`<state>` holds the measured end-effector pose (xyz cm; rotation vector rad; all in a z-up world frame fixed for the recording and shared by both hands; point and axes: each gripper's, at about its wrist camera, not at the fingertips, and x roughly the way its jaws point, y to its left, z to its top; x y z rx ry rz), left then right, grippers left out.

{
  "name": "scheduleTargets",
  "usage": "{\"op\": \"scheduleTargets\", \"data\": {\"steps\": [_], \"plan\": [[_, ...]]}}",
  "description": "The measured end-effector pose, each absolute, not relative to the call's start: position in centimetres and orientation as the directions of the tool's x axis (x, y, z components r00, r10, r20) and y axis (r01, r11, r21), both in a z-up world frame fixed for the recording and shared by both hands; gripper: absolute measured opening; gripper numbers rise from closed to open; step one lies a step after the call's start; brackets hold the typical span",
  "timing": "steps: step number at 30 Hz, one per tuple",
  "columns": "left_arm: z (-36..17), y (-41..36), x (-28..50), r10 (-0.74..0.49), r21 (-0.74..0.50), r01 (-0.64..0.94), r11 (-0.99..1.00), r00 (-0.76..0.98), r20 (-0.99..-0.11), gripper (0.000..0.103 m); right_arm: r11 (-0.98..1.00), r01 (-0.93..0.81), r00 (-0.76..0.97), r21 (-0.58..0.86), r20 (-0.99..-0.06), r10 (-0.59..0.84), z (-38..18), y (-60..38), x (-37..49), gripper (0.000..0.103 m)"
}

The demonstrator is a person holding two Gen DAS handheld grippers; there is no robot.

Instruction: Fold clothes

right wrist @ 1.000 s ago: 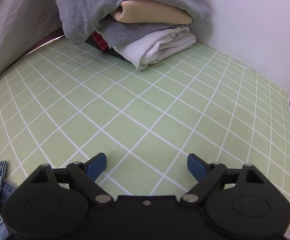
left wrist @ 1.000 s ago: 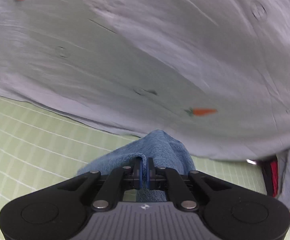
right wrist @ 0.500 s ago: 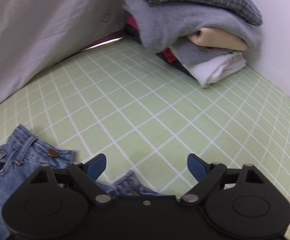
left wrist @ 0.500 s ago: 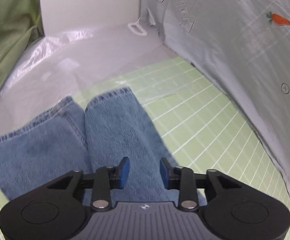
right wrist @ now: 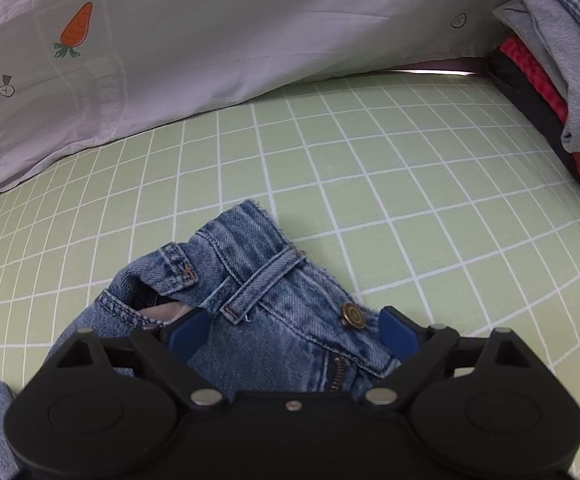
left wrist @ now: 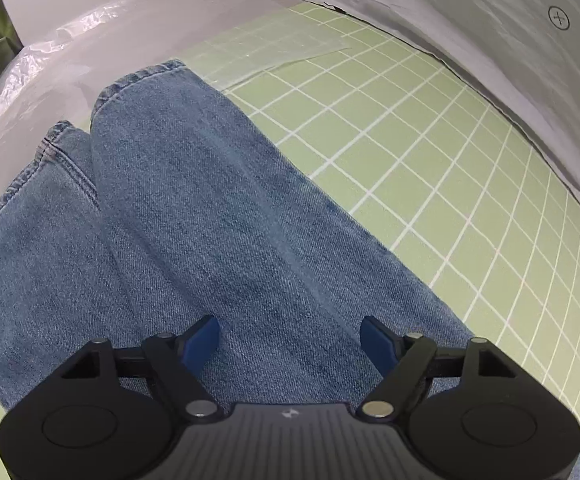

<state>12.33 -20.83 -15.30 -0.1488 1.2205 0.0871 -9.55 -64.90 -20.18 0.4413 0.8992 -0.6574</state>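
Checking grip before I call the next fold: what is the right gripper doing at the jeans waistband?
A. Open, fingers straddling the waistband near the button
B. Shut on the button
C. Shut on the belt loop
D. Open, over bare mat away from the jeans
A: the right gripper is open, its blue fingertips apart on either side of the jeans waistband, beside the button.

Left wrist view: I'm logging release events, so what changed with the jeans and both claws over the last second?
The left claw let go of the jeans: it was clamped on a denim fold, now it is open above the flat-lying legs. The right claw moved from bare mat to over the waistband. Unchanged: the right claw is open and the clothes pile sits on the green mat.
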Motion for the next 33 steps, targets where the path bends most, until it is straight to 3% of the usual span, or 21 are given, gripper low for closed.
{"op": "scheduleTargets", "data": {"steps": [1,2,4,6,8,11,12,15,17,19,20,22,24,33], "plan": [[-15.5,-20.9,12.3,-0.009,-0.062,-0.145,0.987,0.338,-0.941,0.081,0.737,0.671,0.462,0.082,-0.823,-0.329,-20.1,-64.9,-9.6,0.071],[-15.7,-21.0,12.3,-0.006,-0.057,-0.144,0.988,0.336,-0.942,0.081,0.752,0.654,0.475,0.083,-0.818,-0.323,-20.1,-64.9,-9.6,0.067],[-15.8,-21.1,12.4,-0.002,-0.051,-0.138,0.989,0.336,-0.942,0.086,0.784,0.616,0.505,0.073,-0.8,-0.323,-19.7,-64.9,-9.7,0.041],[-16.0,-21.3,12.5,0.003,-0.044,-0.133,0.99,0.336,-0.942,0.087,0.792,0.61,0.49,-0.004,-0.784,-0.381,-19.3,-65.0,-9.6,0.03],[-16.1,-21.4,12.5,0.011,-0.034,-0.127,0.991,0.337,-0.941,0.088,0.755,0.644,0.435,-0.123,-0.753,-0.493,-18.8,-66.0,-9.7,0.026],[-16.2,-21.4,12.4,0.014,-0.027,-0.116,0.993,0.34,-0.94,0.09,0.54,0.809,0.257,-0.233,-0.686,-0.681,-17.9,-70.4,-11.8,0.018],[-16.1,-21.4,12.3,0.004,-0.037,-0.113,0.993,0.339,-0.941,0.09,0.451,0.857,0.187,-0.249,-0.665,-0.723,-17.6,-72.0,-12.7,0.018],[-16.1,-21.5,12.2,-0.022,-0.06,-0.101,0.993,0.337,-0.941,0.09,0.283,0.949,0.098,-0.141,-0.719,-0.688,-17.1,-75.6,-16.1,0.024],[-16.0,-21.7,12.1,-0.034,-0.068,-0.091,0.994,0.334,-0.942,0.09,0.307,0.935,0.091,-0.177,-0.718,-0.69,-17.2,-75.0,-16.0,0.027],[-15.8,-21.5,12.2,-0.042,-0.077,-0.092,0.993,0.34,-0.939,0.09,0.343,0.906,0.078,-0.247,-0.7,-0.71,-17.1,-73.7,-15.3,0.044],[-15.5,-21.2,12.3,-0.05,-0.089,-0.096,0.991,0.347,-0.936,0.09,0.35,0.903,0.083,-0.251,-0.697,-0.713,-16.9,-73.2,-15.3,0.048],[-14.9,-20.6,12.5,-0.058,-0.106,-0.11,0.988,0.368,-0.928,0.09,0.339,0.916,0.096,-0.213,-0.705,-0.703,-16.3,-72.4,-15.6,0.067],[-14.1,-19.3,13.1,-0.048,-0.111,-0.136,0.984,0.398,-0.916,0.09,0.313,0.935,0.107,-0.165,-0.712,-0.694,-15.7,-71.6,-15.5,0.073],[-13.5,-15.8,18.4,-0.013,-0.149,-0.266,0.952,0.453,-0.891,0.09,0.441,0.897,0.313,0.037,-0.757,-0.573,-14.4,-68.9,-9.8,0.079]]}}
